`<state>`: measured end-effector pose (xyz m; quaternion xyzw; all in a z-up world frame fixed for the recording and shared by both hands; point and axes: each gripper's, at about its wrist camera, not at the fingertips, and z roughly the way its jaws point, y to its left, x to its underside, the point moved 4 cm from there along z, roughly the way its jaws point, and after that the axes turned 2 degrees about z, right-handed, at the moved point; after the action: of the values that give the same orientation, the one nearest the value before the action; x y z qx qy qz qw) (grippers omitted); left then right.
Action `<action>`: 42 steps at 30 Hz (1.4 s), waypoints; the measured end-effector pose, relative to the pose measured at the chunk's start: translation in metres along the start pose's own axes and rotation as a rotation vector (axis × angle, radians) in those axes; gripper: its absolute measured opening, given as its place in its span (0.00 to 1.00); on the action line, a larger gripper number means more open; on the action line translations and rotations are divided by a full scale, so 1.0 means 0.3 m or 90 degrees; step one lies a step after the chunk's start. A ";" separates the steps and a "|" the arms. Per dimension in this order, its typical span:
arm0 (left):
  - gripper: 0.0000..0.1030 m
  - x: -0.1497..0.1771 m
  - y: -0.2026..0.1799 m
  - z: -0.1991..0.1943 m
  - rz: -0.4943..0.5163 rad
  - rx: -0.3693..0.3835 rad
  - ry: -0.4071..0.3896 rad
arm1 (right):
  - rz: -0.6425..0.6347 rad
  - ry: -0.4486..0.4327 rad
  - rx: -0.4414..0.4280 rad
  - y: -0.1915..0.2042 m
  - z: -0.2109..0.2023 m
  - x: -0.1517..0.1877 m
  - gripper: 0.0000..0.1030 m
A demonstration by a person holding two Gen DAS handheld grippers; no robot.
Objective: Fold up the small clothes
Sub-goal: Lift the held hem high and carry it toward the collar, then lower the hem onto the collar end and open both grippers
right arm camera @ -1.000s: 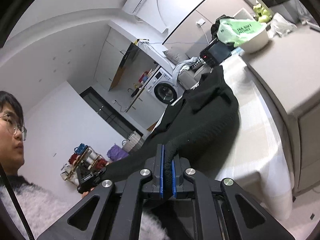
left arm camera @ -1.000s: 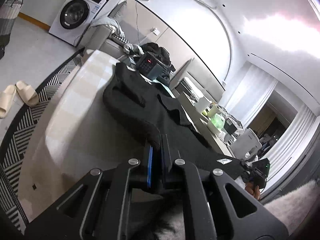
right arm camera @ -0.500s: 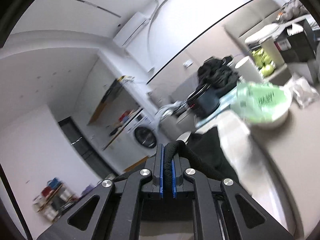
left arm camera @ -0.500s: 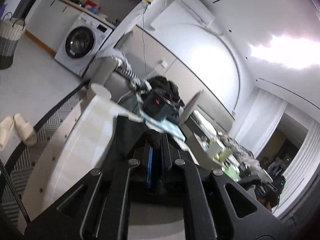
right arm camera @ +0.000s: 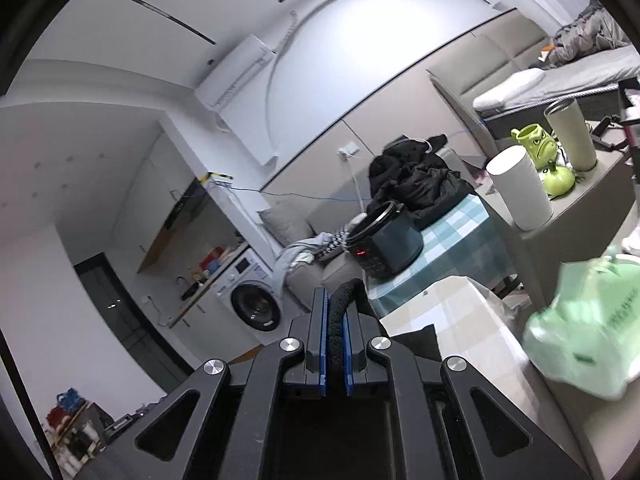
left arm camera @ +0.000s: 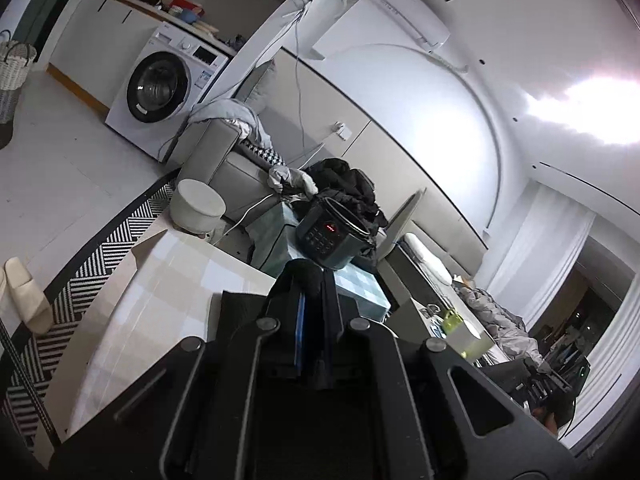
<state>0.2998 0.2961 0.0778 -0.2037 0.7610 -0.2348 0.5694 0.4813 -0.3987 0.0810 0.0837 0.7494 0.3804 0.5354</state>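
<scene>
1. Left view: left gripper [left arm camera: 312,312] clamped on the black garment [left arm camera: 310,278], whose bulk hangs below toward the table [left arm camera: 160,304].
2. Right view: right gripper [right arm camera: 335,344] pinches the garment's rolled edge [right arm camera: 344,300]; cloth probably spans between both grippers.

A white washing machine [left arm camera: 160,92] is seen against the far wall, with a woven laundry basket [left arm camera: 14,76] further left. A dark pressure cooker [left arm camera: 334,236] with a lit red display is set on a checked tablecloth [right arm camera: 452,240], and a heap of black clothing [right arm camera: 412,176] is piled just behind it. Pale slippers [left arm camera: 26,300] are left on the striped rug [left arm camera: 100,248]. On a side counter, a green mug [right arm camera: 538,144] is placed between a white cup [right arm camera: 520,188] and a beige tumbler [right arm camera: 572,132]. A green plastic bag [right arm camera: 584,332] is blurred at the right.
</scene>
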 end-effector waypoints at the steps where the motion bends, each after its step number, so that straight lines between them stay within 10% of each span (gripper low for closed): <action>1: 0.04 -0.017 0.011 0.060 -0.003 -0.005 0.005 | 0.000 0.001 0.008 -0.005 0.033 -0.004 0.06; 14: 0.05 -0.057 0.241 0.879 -0.049 -0.099 0.147 | 0.002 0.044 0.147 -0.178 0.554 -0.011 0.06; 18: 0.09 0.021 0.380 1.072 -0.102 -0.173 0.228 | -0.010 0.155 0.261 -0.286 0.716 0.056 0.25; 23: 0.29 0.069 0.404 1.085 -0.084 -0.193 0.237 | 0.009 0.219 0.268 -0.353 0.733 0.157 0.39; 31: 0.34 0.135 0.294 0.908 -0.050 -0.155 0.266 | 0.098 0.347 0.163 -0.343 0.801 0.319 0.43; 42: 0.49 0.439 0.113 0.997 0.015 -0.045 0.482 | 0.162 0.391 0.160 -0.345 0.938 0.409 0.44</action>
<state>0.5508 0.2101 -0.1159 -0.1136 0.9274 -0.2606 0.2433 0.7035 -0.2703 -0.1165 0.1233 0.8998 0.3567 0.2190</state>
